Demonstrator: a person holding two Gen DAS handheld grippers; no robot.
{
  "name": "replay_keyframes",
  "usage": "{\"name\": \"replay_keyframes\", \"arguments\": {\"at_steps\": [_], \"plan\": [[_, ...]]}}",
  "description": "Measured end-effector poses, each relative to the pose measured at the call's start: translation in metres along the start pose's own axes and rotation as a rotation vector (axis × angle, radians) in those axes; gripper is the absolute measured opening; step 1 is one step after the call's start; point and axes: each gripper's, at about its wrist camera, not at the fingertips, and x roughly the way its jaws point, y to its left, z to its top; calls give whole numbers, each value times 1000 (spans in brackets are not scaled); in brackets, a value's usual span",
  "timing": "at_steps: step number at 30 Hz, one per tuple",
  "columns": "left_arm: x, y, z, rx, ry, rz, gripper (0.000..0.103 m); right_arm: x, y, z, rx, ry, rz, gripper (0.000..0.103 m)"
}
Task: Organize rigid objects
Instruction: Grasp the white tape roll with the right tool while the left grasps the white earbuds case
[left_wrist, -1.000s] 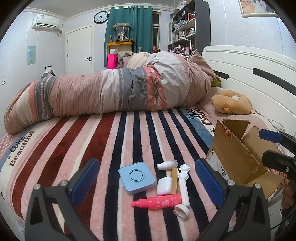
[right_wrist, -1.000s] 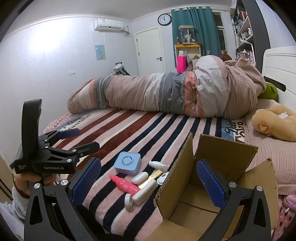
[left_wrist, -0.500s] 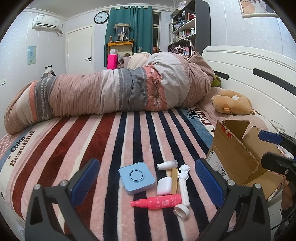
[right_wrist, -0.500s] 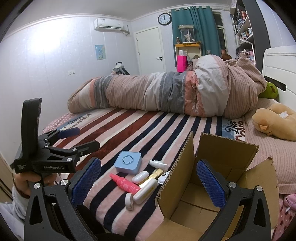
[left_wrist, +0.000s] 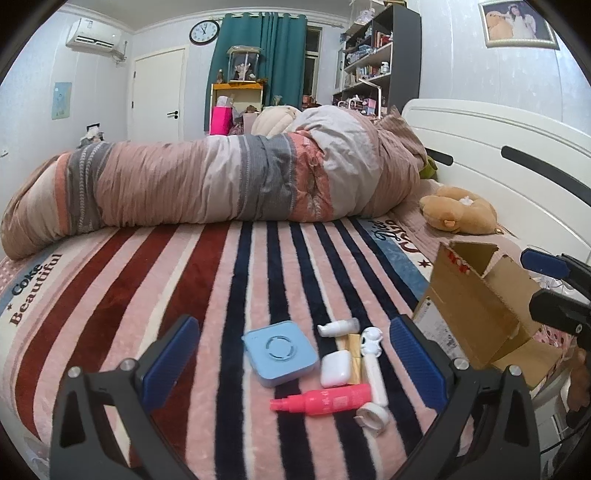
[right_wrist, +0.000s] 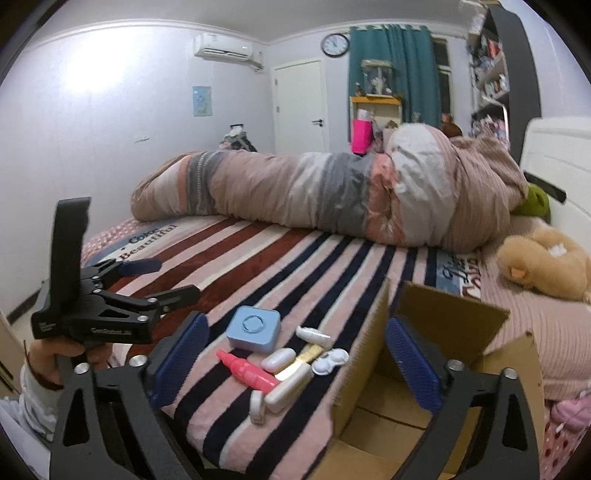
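A cluster of small objects lies on the striped blanket near the bed's front edge: a blue square box (left_wrist: 279, 352), a pink spray bottle (left_wrist: 321, 401), a white earbud case (left_wrist: 335, 368), a small white bottle (left_wrist: 338, 326), a gold tube (left_wrist: 354, 350), a long white tube (left_wrist: 373, 373) and a white ring-shaped lid (left_wrist: 372, 413). An open cardboard box (left_wrist: 480, 314) stands to their right. My left gripper (left_wrist: 295, 363) is open and empty, just above the cluster. My right gripper (right_wrist: 297, 363) is open and empty, beside the box (right_wrist: 436, 369) and above the objects (right_wrist: 255, 328).
A rolled striped duvet (left_wrist: 221, 184) lies across the far side of the bed. A tan plush toy (left_wrist: 458, 214) sits by the white headboard (left_wrist: 498, 158). The bed's front edge runs just below the objects. Shelves and a door stand behind.
The right wrist view has shifted a little to the right and lower relative to the box. The left gripper has barely moved. Both grippers stay open.
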Motion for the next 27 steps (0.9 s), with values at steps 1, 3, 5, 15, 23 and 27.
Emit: {"name": "replay_keyframes", "arguments": {"at_steps": [1, 3, 5, 15, 23, 27], "plan": [[0, 7, -1, -7, -3, -4, 103, 1, 6, 2, -16, -2, 8, 81], [2, 20, -5, -27, -2, -17, 103, 7, 20, 4, -46, 2, 35, 72], [6, 33, -9, -39, 2, -18, 103, 19, 33, 5, -66, 35, 86, 63], [63, 75, -62, -29, 157, -50, 102, 114, 68, -54, -94, 389, 220, 36], [87, 71, -88, -2, 211, -117, 102, 140, 52, -93, -134, 525, 47, 36], [96, 63, -85, 28, 219, -166, 102, 138, 53, -91, -119, 513, 144, 36]]}}
